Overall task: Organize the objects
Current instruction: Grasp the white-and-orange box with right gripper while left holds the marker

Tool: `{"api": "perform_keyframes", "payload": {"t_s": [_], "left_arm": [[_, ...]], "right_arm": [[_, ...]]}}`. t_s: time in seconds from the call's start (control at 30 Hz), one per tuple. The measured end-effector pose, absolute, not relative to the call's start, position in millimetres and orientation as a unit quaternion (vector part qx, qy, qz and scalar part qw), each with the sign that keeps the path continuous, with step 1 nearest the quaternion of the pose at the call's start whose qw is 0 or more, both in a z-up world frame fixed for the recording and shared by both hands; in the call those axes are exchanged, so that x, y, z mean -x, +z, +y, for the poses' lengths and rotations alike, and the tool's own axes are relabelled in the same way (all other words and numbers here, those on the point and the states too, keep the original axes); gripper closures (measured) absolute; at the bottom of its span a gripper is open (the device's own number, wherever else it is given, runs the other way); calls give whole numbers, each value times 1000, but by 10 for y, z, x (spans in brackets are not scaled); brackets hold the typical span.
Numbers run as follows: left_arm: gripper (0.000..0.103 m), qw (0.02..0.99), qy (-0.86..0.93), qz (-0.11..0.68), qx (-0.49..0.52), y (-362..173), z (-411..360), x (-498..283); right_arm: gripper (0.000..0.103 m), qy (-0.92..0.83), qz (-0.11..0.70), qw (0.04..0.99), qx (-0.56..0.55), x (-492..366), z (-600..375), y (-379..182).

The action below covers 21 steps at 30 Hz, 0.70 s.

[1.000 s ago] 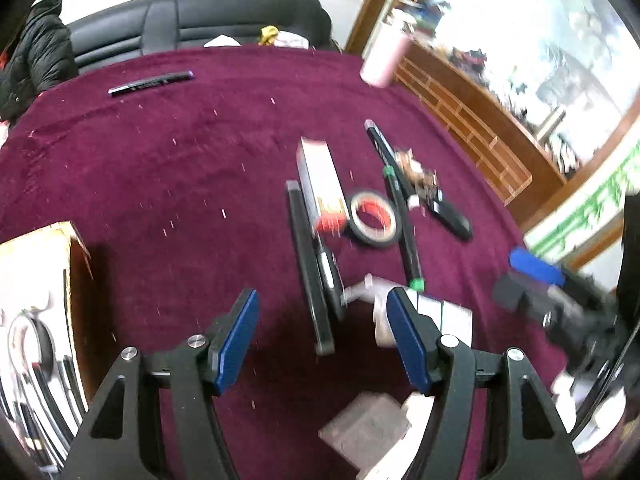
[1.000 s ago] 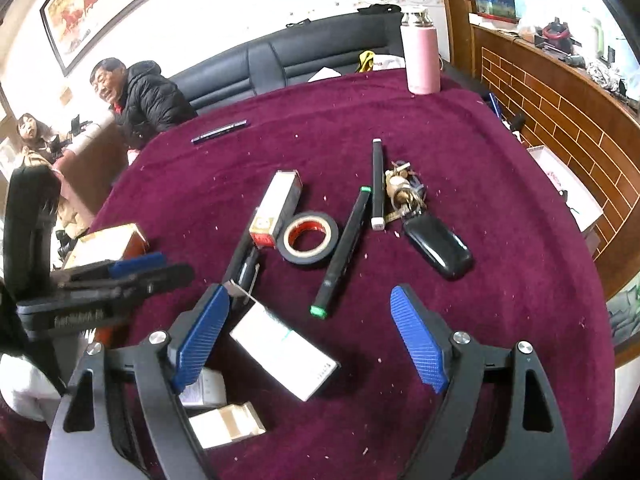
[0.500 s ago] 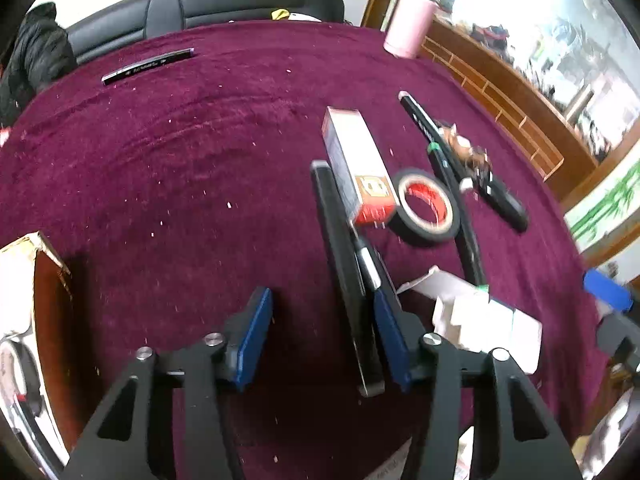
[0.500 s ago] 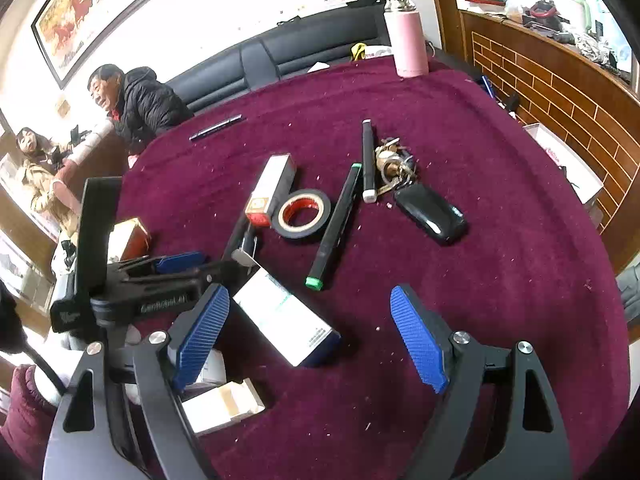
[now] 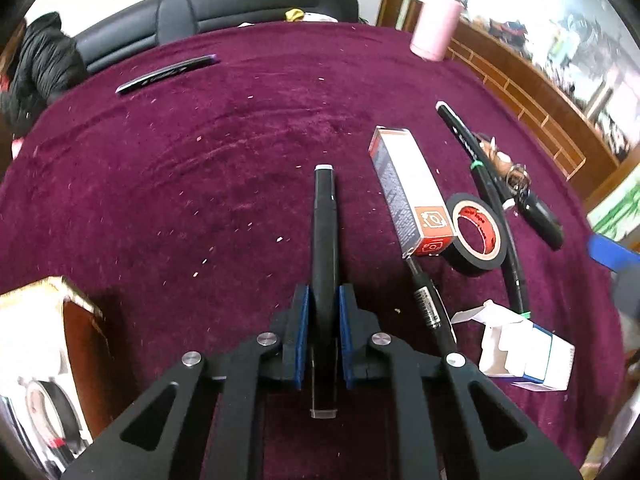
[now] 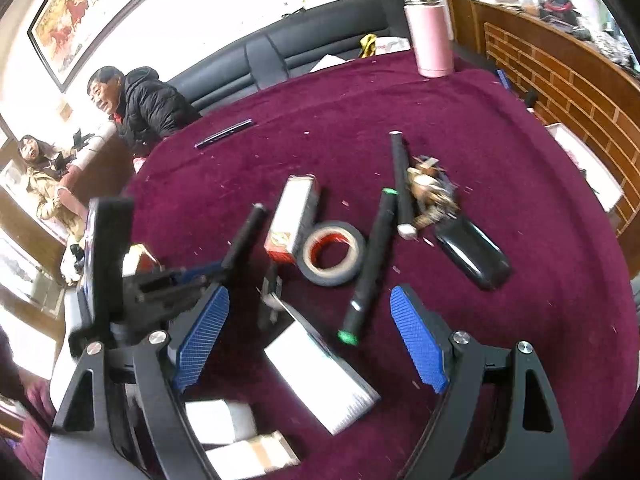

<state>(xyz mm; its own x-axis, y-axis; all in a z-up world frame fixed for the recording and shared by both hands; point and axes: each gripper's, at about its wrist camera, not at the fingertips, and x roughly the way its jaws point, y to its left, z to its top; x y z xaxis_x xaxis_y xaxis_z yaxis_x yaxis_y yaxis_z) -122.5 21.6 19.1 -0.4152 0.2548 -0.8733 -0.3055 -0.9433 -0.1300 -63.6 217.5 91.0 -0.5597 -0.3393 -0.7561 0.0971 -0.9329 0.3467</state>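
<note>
Daylight floods in from the window (image 5: 560,32) side, washing out the white wall (image 6: 208,20); the table (image 5: 240,128) is evenly lit with soft shadows, fisheye bends every edge, and the right wrist view is smeared with motion blur

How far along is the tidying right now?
Hardly begun. In hand: the left gripper has just closed on a black marker. Left: tape roll, red-and-white box, green-capped marker, keys lie loose on the cloth; right gripper is open, empty.
</note>
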Motion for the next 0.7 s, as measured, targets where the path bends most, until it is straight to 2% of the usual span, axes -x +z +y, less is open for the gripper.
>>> {"api": "perform_keyframes", "payload": {"t_s": [0.3, 0.53, 0.6, 0.67, 0.7], "left_arm": [[92, 175, 849, -41, 496, 423, -141, 930], [92, 178, 849, -66, 493, 466, -341, 774], [92, 177, 849, -68, 493, 455, -367, 745], [92, 177, 848, -70, 494, 442, -393, 718], [92, 177, 848, -72, 495, 436, -405, 711]], "right_arm": [[19, -847, -126, 105, -505, 1410, 1811, 738], [21, -836, -74, 61, -540, 1661, 1545, 456], [24, -838, -47, 44, -542, 1683, 1469, 420], [47, -835, -35, 40, -547, 1695, 1419, 387], [53, -834, -33, 37, -550, 1692, 1404, 368]]}}
